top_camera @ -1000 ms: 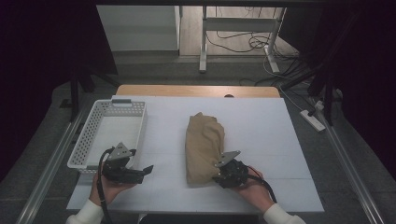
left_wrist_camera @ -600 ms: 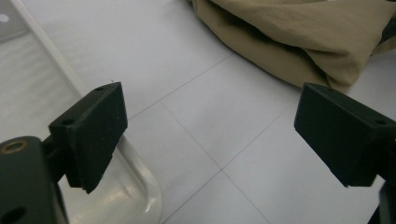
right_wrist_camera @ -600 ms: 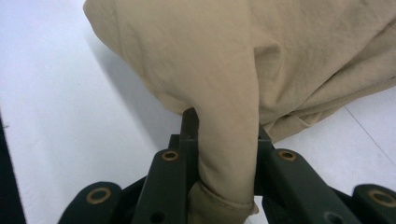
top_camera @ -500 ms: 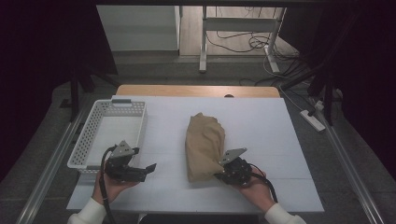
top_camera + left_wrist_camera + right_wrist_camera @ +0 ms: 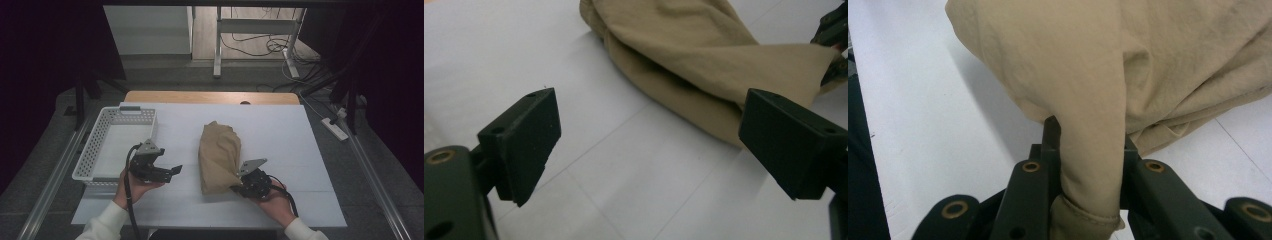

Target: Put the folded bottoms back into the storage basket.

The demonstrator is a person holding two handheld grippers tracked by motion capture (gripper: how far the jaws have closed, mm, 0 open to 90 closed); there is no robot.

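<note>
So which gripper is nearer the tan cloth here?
Right. The right gripper is shut on a fold at the tan cloth's near corner. The left gripper hangs open beside the cloth, apart from it, near the white basket.

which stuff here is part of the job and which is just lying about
In the job:
- crumpled tan cloth garment
- right gripper, shut on the garment's near corner
- left gripper, open, jaws empty

Lying about:
- white perforated plastic basket
- white power strip on the floor
</note>
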